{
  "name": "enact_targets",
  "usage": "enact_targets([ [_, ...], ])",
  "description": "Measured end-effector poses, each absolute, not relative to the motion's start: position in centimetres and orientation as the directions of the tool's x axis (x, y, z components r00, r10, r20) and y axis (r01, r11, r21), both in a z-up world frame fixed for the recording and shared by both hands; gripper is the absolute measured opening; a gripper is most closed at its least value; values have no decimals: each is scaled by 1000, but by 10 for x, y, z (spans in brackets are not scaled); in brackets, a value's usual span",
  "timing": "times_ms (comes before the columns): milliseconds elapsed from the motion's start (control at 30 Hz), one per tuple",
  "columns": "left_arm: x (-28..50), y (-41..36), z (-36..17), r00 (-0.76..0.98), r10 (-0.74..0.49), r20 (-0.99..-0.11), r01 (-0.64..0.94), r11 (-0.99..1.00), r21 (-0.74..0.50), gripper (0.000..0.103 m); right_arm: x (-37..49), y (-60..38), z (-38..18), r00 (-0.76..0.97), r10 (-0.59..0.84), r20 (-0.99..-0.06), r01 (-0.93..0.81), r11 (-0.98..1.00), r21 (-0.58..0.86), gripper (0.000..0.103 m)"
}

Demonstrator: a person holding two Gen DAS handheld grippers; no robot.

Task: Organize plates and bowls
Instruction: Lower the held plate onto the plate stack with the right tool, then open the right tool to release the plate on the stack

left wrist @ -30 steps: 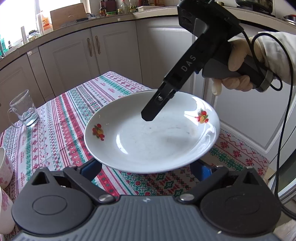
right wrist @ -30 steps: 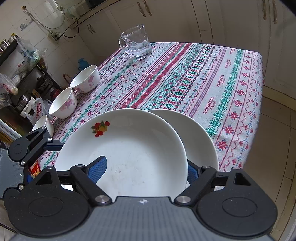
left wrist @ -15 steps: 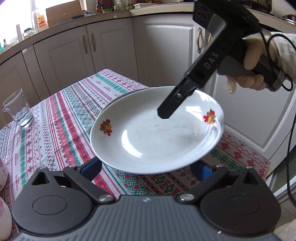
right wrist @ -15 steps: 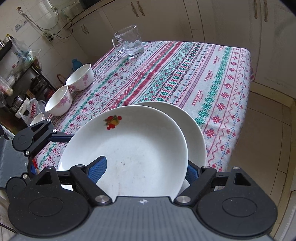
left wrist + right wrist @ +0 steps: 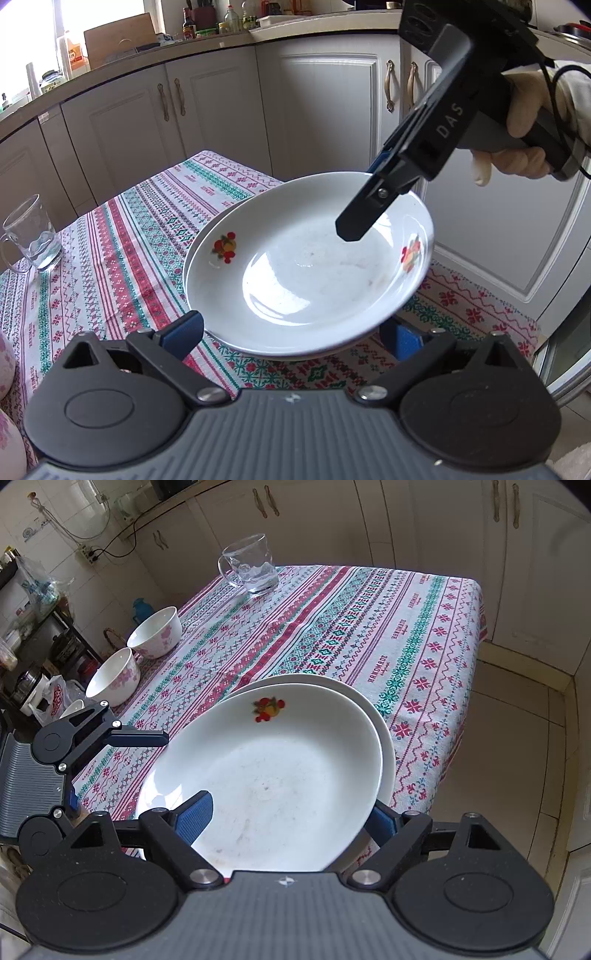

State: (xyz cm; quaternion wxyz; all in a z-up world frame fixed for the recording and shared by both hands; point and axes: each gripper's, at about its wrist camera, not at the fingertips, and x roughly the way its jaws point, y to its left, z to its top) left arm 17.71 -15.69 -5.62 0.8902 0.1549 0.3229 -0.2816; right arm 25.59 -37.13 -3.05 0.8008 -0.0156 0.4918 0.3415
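Home kitchen: cabinets (image 5: 325, 110), countertop bottles (image 5: 229, 16), tablecloth (image 5: 369, 627).

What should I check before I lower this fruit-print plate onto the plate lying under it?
1. Right tongs gripping the fruit plate: ok, one finger over the rim and one under it.
2. Fruit plate centred over the lower plate: not ok, the lower rim shows on one side.
3. Fruit plate level: not ok, it is tilted.
4. Left tongs out of the way: cannot tell; they are open and close to the plate.
5. Glass mug and bowls apart from the plates: ok.
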Motion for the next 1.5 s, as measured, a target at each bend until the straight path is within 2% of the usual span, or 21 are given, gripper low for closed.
enact_targets([
  [1200,166,-150,-48,659,-411,-630,580,811,78,101,220,-361,-29,316,406,-858,-564,808,174,91],
  [1367,161,-144,-45,671,-413,-616,570,819,73,101,212,-362,-17,350,443,-826,-570,800,187,95],
  [1500,157,-137,-42,676,-425,-602,562,825,49,101,198,-351,-7,405,436,-804,-584,800,139,101],
])
